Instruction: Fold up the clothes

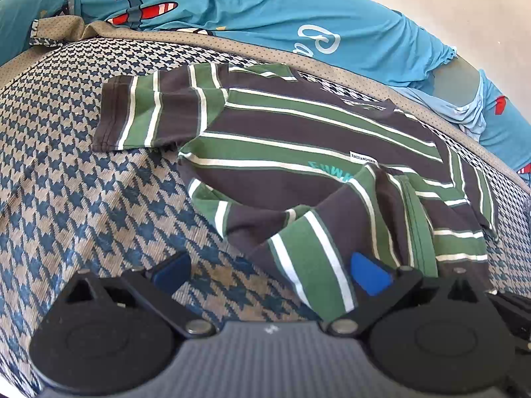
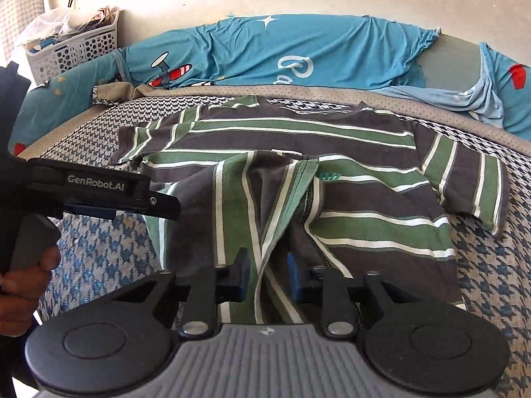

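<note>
I have the green, brown and white striped cotton T-shirt (image 2: 332, 172) lying on the blue-and-tan houndstooth woven bed cover (image 1: 83, 205), its neckline pointing away from me toward the teal aeroplane-print bolster pillow (image 2: 265, 56), so the shirt's long axis runs from my grippers straight out to that pillow. Its hem end is bunched and lifted nearest me, with the stripes there turned to run lengthwise, while the stripes over the chest run crosswise. One short sleeve (image 1: 146, 112) lies flat on the cover, spread out to the left of the shirt body; the other sleeve (image 2: 471, 185) spreads to the right. My right gripper (image 2: 268, 275) has its blue-padded fingers (image 2: 293, 278) narrowly parted, with a raised fold of the shirt's hem standing between them; I cannot tell whether the pads actually pinch it. My left gripper (image 1: 265, 272) is released, its fingers spread wide, one blue pad (image 1: 368, 277) lying against the shirt's hem corner and the other over bare cover. In the right wrist view that left gripper sits just left of the shirt's bunched hem. A white perforated plastic laundry basket (image 2: 73, 49) stands beyond the pillow's left end.
</note>
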